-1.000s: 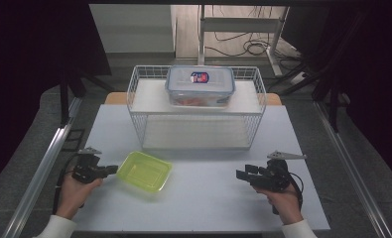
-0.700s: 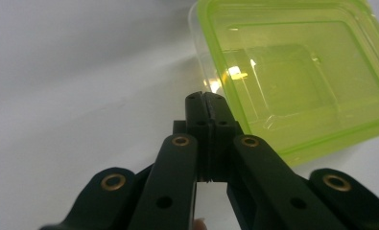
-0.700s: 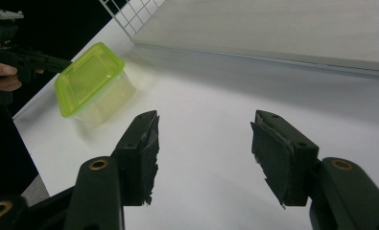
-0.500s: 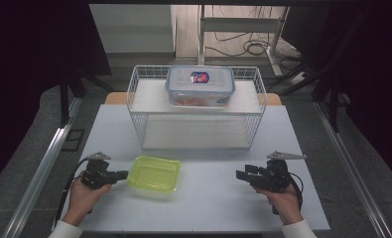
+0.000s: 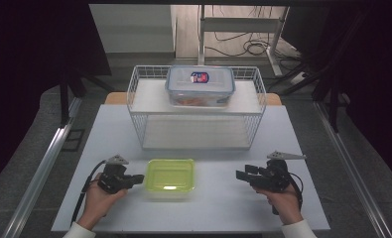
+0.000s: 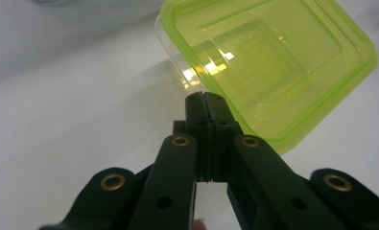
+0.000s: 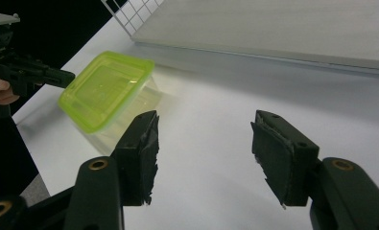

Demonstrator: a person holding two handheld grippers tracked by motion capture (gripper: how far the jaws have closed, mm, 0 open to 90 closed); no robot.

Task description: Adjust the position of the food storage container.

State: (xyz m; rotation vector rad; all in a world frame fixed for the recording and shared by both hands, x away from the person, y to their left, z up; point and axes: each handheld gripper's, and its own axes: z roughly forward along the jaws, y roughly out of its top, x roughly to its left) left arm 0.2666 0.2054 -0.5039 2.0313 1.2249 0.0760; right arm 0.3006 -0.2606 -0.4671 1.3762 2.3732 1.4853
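Your left gripper (image 5: 139, 178) sits in the lower left of the high view, and its jaws are pressed tight together. Their tip is right at the left edge of the green-lidded box (image 5: 171, 176), which lies low in the middle of the picture, on the white table (image 5: 218, 208). In the left gripper view the shut jaws meet the near rim of the box (image 6: 273, 62), in the upper right of that frame. It looks like they touch the rim, but you hold nothing there, so my guess is that you push the box along the table

Your right gripper (image 5: 241, 175) waits in the lower right of the high view, well apart from the box. Its jaws stand apart with nothing between them, and in the right gripper view you see bare table between the pads (image 7: 144, 153)

The box looks like thin clear plastic with a bright green lid, and I can see nothing inside it. So I think it is very light and will slide or spin easily when you push one corner. The shiny lid looks slippery too. Push near the middle of a side to keep it straight. To lift it, take the rim where the lid sticks out, or pinch a short side, and squeeze softly, because thin walls may bend

Behind it, in the upper middle, stands a white wire basket (image 5: 134, 94) with a bigger box (image 5: 200, 85) on its shelf
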